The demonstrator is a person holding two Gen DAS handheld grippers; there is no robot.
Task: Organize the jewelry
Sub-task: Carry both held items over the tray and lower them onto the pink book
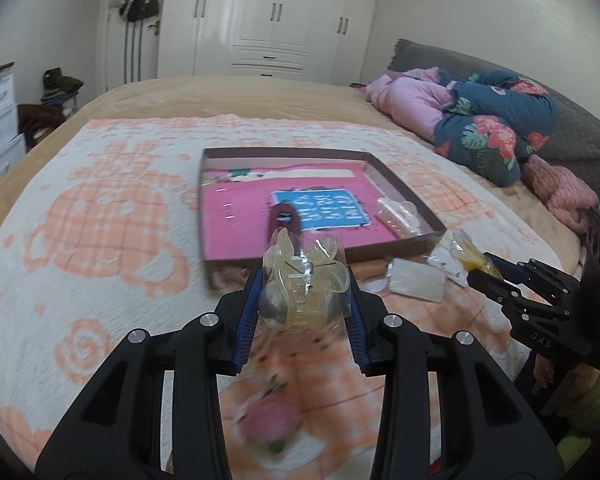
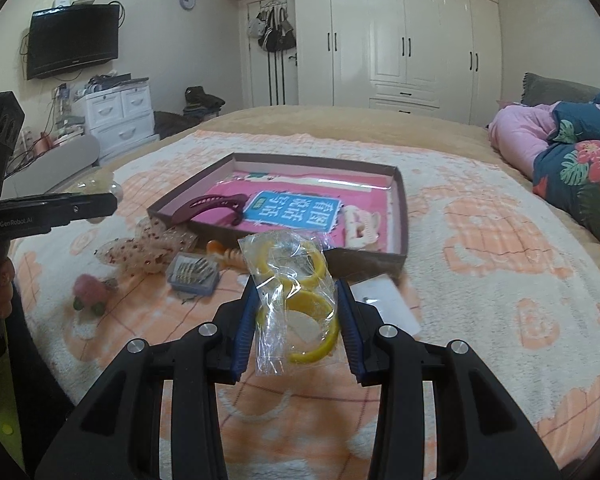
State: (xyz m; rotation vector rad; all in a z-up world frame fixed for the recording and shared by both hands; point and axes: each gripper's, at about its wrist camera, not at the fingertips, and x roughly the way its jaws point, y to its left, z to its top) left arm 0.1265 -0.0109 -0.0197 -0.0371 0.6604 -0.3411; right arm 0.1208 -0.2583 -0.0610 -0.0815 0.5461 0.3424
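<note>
My left gripper (image 1: 304,282) is shut on a clear plastic bag of pale, glassy pieces (image 1: 300,280), held above the blanket just short of the shallow brown tray (image 1: 404,196). My right gripper (image 2: 298,286) is shut on a clear bag with yellow bangles (image 2: 304,300), also in front of the tray (image 2: 400,216). Inside the tray, on a pink sheet, lie a dark red hair clip (image 2: 212,206) and a whitish clip (image 2: 360,224). Each gripper shows in the other's view: the right one (image 1: 478,274) at the right, the left one (image 2: 114,200) at the far left.
Loose on the patterned blanket near the tray's front lie a dotted fabric bow (image 2: 140,248), a small box of clips (image 2: 194,274), an orange clip (image 2: 224,256), a pink plush piece (image 2: 90,288) and a white card (image 2: 384,300). Bundled clothes (image 1: 484,128) lie at the right.
</note>
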